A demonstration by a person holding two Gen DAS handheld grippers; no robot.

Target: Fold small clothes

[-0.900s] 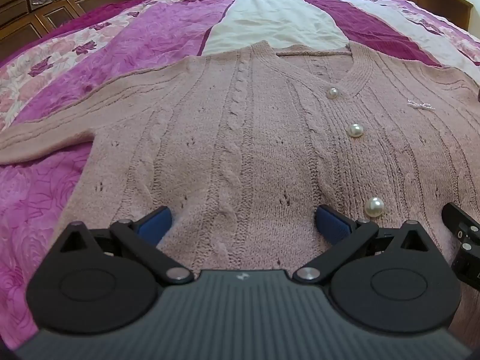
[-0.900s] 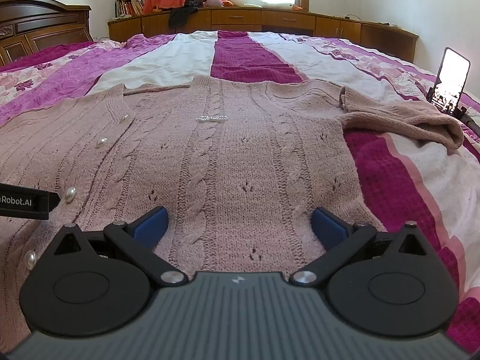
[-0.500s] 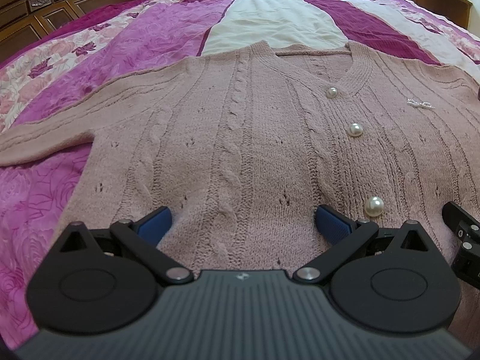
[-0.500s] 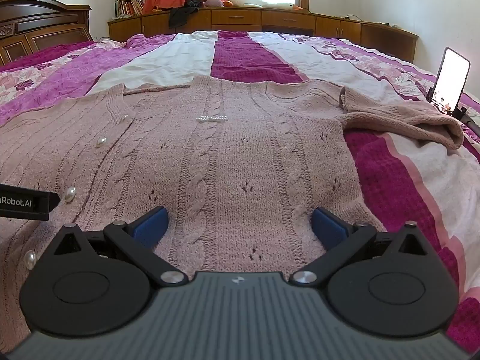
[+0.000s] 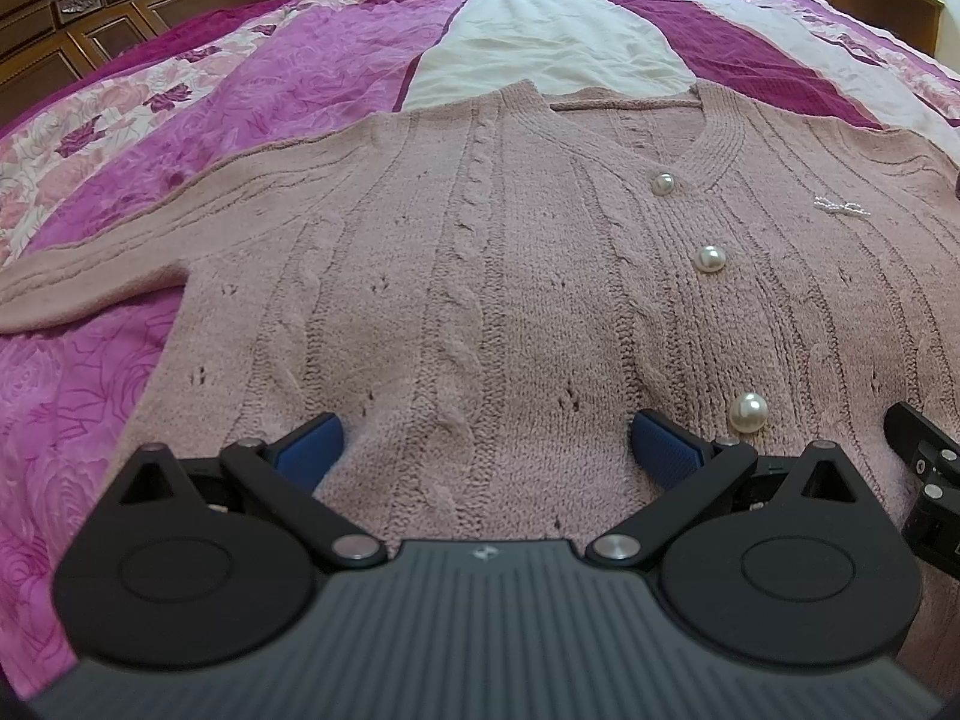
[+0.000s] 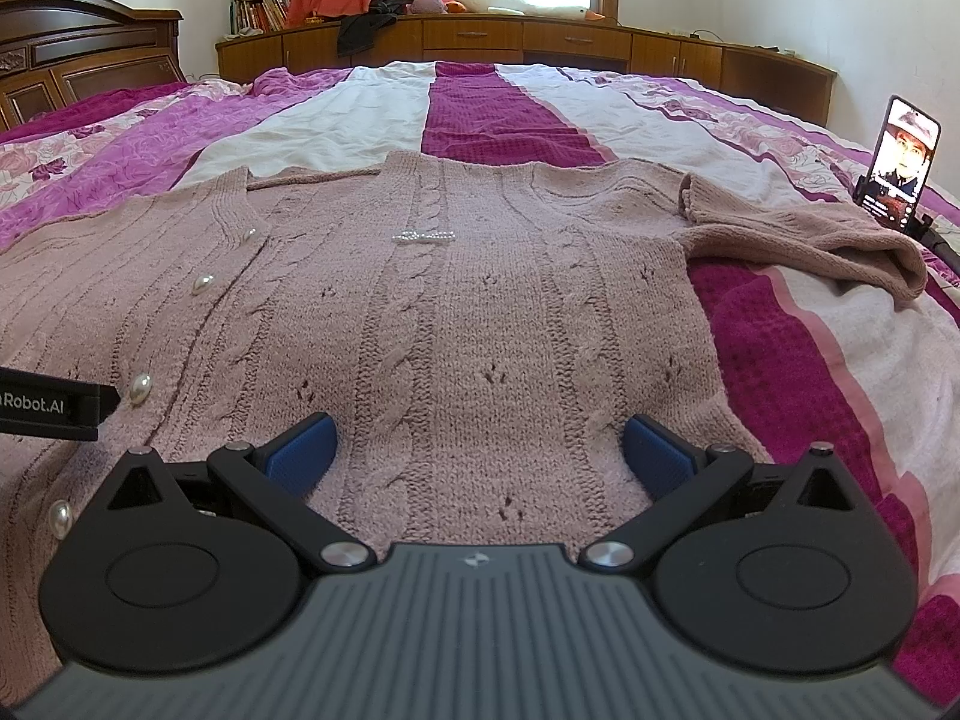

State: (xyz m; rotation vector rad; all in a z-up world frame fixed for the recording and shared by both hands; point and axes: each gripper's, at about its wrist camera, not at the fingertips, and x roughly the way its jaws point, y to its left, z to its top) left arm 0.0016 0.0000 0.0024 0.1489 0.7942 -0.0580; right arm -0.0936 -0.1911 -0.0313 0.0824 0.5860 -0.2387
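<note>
A dusty-pink cable-knit cardigan point(image 5: 480, 276) with pearl buttons point(image 5: 709, 258) lies flat, front up, on the bed. My left gripper point(image 5: 486, 450) hovers open over the hem of its left half, with knit showing between the blue pads. In the right wrist view the cardigan point(image 6: 480, 324) spreads ahead, and my right gripper point(image 6: 480, 450) stands open over the hem of its right half. The left sleeve point(image 5: 90, 276) stretches out to the left. The right sleeve point(image 6: 828, 240) lies bunched to the right. Part of the other gripper point(image 5: 924, 480) shows at the left view's right edge.
The bed carries a striped magenta, pink and white bedspread point(image 6: 498, 114). A phone point(image 6: 903, 162) stands lit on a holder at the right. A dark wooden headboard point(image 6: 78, 60) is at the left and low wooden cabinets point(image 6: 540, 42) run along the far wall.
</note>
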